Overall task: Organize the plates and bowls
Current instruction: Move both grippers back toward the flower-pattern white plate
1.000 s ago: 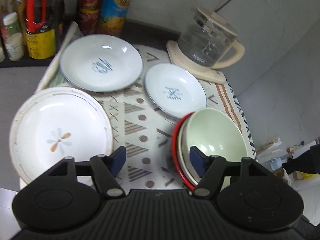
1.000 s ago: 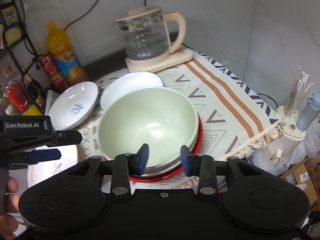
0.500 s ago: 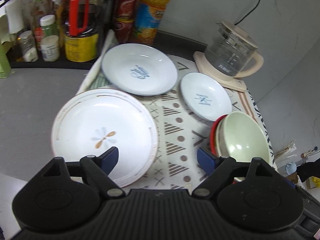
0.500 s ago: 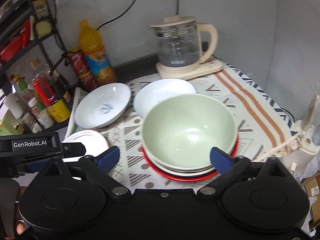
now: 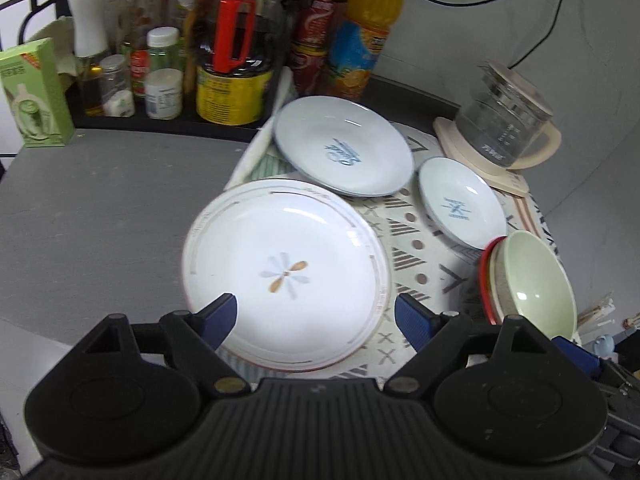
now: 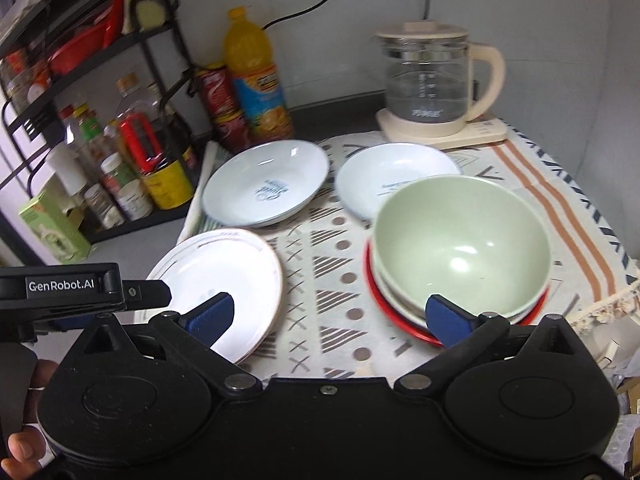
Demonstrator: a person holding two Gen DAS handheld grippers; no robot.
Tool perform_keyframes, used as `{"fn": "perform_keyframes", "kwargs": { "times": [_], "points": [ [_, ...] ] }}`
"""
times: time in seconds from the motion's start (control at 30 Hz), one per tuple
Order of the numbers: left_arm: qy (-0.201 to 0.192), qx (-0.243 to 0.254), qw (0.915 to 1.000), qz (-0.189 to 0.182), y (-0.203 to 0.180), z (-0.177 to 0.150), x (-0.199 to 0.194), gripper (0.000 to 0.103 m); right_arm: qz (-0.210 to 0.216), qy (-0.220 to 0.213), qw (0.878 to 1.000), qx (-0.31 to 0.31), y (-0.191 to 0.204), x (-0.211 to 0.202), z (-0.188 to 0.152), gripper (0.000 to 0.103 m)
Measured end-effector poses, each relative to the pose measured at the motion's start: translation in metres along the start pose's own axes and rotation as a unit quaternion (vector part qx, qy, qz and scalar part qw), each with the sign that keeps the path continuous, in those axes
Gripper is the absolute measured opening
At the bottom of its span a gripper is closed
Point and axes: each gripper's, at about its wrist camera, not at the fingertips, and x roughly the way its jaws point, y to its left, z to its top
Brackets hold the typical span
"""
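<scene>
A pale green bowl (image 6: 460,240) sits on top of a stack resting on a red-rimmed plate (image 6: 400,324) at the right of the patterned cloth (image 6: 320,264). My right gripper (image 6: 328,308) hangs in front of the stack, its jaws opening, with nothing between them. A large white flower plate (image 5: 286,276) lies at the cloth's left edge. My left gripper (image 5: 316,312) hovers open over its near rim, holding nothing. Behind it lie a medium blue-logo plate (image 5: 344,152) and a small plate (image 5: 460,208). The green bowl (image 5: 532,280) shows at the right.
A glass kettle (image 6: 432,80) on its cream base stands at the back right. Bottles and jars (image 5: 232,60) crowd the back left beside a black rack (image 6: 60,60). A green box (image 5: 32,92) stands on the grey counter. The cloth's fringe hangs over the right edge.
My right gripper's jaws have spread wide from near the green bowl's rim and drawn back. My left gripper has shifted left from the stack to the flower plate, its jaws wider.
</scene>
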Motion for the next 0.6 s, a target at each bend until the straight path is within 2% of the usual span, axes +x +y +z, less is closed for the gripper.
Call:
{"fn": "perform_keyframes", "kwargs": {
  "times": [0.23,0.6],
  "points": [
    [-0.012,-0.02,0.9995,0.021,0.026,0.002,-0.005,0.085,0.023,0.017,0.999,-0.039,0.027,0.013,0.002,0.103],
    [-0.014,-0.036,0.9985,0.038,0.059,0.008,-0.005,0.085,0.047,0.033,0.997,-0.055,0.057,0.034,0.004,0.103]
  ]
}}
